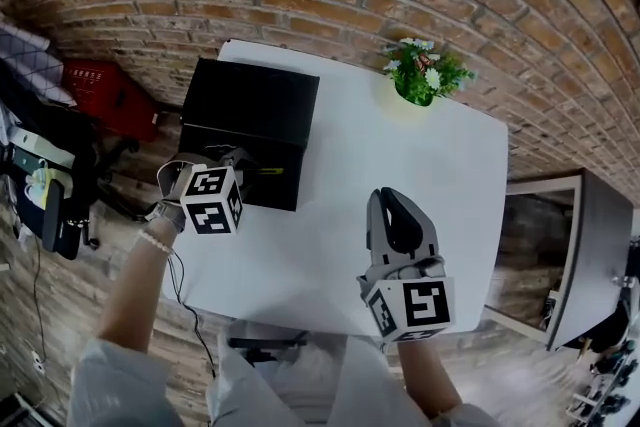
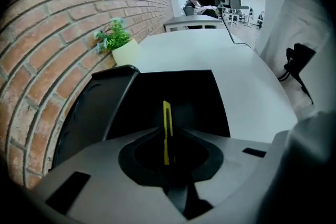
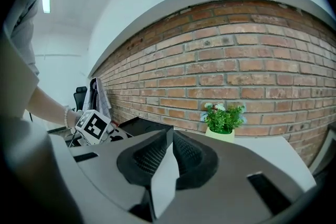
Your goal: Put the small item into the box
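A black open box (image 1: 250, 130) stands at the table's left side, by the brick wall. My left gripper (image 1: 243, 167) hovers over the box's near edge, shut on a slim yellow utility knife (image 2: 167, 131); a bit of the yellow knife (image 1: 266, 171) shows past the jaws in the head view. The dark box (image 2: 157, 97) fills the space under it in the left gripper view. My right gripper (image 1: 397, 215) rests above the white table (image 1: 330, 245) near the front right, its jaws pressed together with nothing between them (image 3: 169, 152).
A small potted plant (image 1: 424, 73) in a pale pot sits at the table's far edge by the wall. A red basket (image 1: 105, 95) and a dark chair stand on the floor to the left. A grey cabinet (image 1: 590, 255) is at the right.
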Tool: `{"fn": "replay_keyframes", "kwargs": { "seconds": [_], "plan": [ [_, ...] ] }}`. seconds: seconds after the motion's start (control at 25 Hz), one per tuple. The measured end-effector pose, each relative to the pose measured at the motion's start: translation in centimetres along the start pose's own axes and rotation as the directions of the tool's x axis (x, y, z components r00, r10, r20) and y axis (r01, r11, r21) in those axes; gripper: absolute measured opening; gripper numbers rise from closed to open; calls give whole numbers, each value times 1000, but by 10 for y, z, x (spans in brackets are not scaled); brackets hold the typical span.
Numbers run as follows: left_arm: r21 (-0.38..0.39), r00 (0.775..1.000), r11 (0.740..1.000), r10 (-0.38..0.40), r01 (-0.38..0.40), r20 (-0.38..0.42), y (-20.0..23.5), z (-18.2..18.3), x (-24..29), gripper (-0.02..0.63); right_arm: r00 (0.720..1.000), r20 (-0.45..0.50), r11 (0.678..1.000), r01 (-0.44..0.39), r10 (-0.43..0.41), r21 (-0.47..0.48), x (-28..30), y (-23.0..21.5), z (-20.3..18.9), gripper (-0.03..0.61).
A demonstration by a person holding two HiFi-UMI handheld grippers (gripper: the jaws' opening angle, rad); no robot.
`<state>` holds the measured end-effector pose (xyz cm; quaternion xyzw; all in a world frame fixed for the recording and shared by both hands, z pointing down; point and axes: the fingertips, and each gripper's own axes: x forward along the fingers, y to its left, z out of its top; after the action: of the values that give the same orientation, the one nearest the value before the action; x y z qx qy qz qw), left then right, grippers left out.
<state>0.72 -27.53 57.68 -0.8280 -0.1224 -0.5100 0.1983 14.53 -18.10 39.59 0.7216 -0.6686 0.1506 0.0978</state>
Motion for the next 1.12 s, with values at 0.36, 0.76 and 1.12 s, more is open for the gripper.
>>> {"fn": "replay_keyframes", "kwargs": {
  "seconds": [0.36, 0.76, 1.12],
  "plan": [
    [-18, 1000, 1000, -15, 15, -17, -3, -2, 6, 69, 1000, -10, 1000, -14, 14, 6, -2, -2, -7, 63],
    [-135, 969, 963, 241, -232, 54, 26, 14, -47, 66, 997, 19, 997, -68, 68, -31, -5, 4, 10, 63],
    [-441, 773, 747, 613, -498, 165, 35, 44, -170, 26, 981, 90, 980, -163, 174, -118, -13, 30, 53, 63]
  ]
}}
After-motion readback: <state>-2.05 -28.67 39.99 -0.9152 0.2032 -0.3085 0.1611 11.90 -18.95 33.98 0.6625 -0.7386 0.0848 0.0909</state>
